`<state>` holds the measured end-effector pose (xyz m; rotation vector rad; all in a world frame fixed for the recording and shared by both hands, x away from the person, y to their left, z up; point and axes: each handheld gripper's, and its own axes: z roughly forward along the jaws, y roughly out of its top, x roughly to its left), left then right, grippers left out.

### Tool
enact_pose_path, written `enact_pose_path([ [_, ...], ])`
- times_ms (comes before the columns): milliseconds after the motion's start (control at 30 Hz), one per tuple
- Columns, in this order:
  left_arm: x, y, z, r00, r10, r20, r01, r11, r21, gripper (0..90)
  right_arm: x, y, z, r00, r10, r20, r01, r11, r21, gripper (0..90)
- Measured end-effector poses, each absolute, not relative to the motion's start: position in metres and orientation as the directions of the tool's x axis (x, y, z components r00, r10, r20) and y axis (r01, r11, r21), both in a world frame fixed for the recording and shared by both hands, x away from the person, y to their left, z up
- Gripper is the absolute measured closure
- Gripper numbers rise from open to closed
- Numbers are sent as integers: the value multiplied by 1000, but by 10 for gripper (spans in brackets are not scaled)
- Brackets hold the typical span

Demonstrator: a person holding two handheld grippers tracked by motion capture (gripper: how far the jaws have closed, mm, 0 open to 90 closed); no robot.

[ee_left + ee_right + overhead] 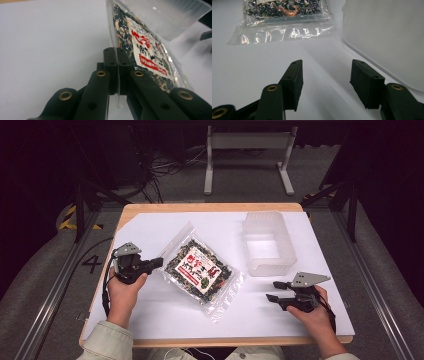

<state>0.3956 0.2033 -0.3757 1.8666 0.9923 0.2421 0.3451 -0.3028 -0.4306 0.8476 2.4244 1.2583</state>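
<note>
My left gripper point(156, 263) pinches the thin clear edge of the crinkly plastic snack bag point(199, 270), flat, glossy, dark-speckled with a red-and-white label. The bag lies just left of the frosted, boxy plastic tub point(267, 244). My right gripper point(274, 290) rests below the tub, its matte black jaws half apart around nothing.

In the left gripper view the bag's point(147, 50) far end runs past the top edge. The label's point(200, 268) print is too small to read. The tub point(387, 37) is cut off in the right gripper view.
</note>
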Motion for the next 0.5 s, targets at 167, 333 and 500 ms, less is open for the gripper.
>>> enact_pose_path([
  [167, 388, 204, -361, 670, 700, -249, 498, -175, 850, 899, 345, -303, -430, -789, 615, 19, 368, 447, 815, 434],
  [333, 374, 205, -336, 697, 688, -203, 425, -167, 890, 899, 344, -303, -430, -788, 616, 16, 367, 449, 814, 436],
  [500, 362, 205, -319, 716, 676, -175, 372, -157, 915, 899, 344, -303, -429, -786, 618, 18, 369, 445, 816, 436],
])
